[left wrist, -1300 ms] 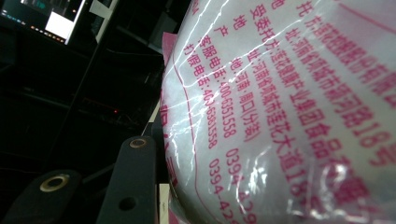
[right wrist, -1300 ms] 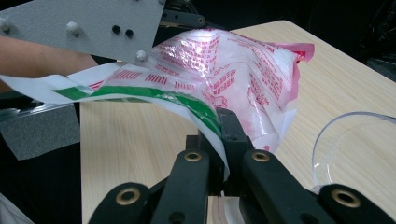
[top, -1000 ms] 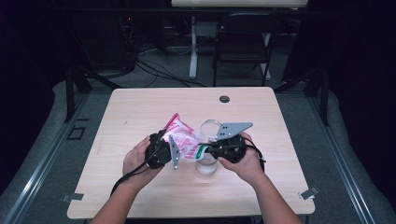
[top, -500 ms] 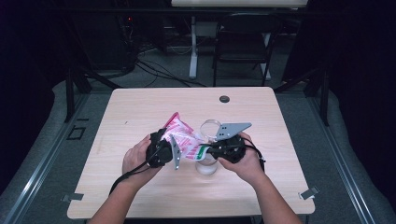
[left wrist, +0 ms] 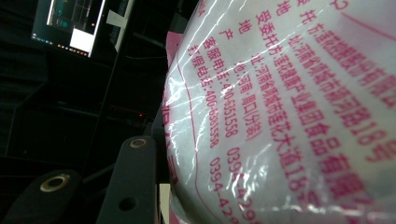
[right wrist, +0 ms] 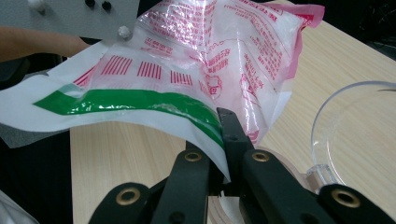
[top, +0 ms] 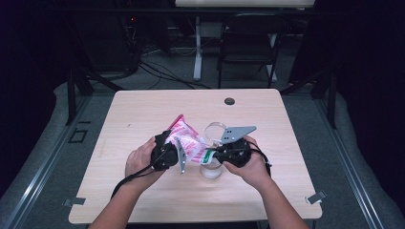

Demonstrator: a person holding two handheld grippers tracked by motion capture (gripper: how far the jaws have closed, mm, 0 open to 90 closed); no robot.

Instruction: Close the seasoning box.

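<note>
two grippers meet on one thing, a pink and white plastic bag (top: 187, 141) held up over the middle of the wooden table (top: 143, 114). in the right gripper view the right gripper (right wrist: 223, 154) has its black jaws pressed together on the bag's edge, pinching the white film just below a green stripe (right wrist: 135, 103); the film curls over the left jaw and hangs slack to the left. rows of short pink bars are printed above the stripe, and beyond them the clear part of the bag, covered in pink print, rises and folds toward a pink sealed rim at the top right. a corner of the grey plate (right wrist: 74, 16) of the other gripper overlaps the bag at the upper left of that view.

the left gripper (top: 167, 151) grips the bag from the other side in the high view. in the left gripper view one black jaw stands at the bottom, its edge tight against the bulging bag (left wrist: 289, 116), whose pink characters and numbers take up the right of that view; the second jaw is hidden behind the bag, so i cannot tell for certain how the jaws stand, though the bag sits pressed up against the one that shows.

just beside the right gripper, a clear glass mug (right wrist: 359, 135) stands on the table, its rim and handle visible, below and to the right of the bag. in the high view the mug (top: 213, 164) sits under the bag's lower end, between the two hands. a small dark round cap (top: 229, 101) lies in the tabletop near the far edge, well apart from the work.
</note>
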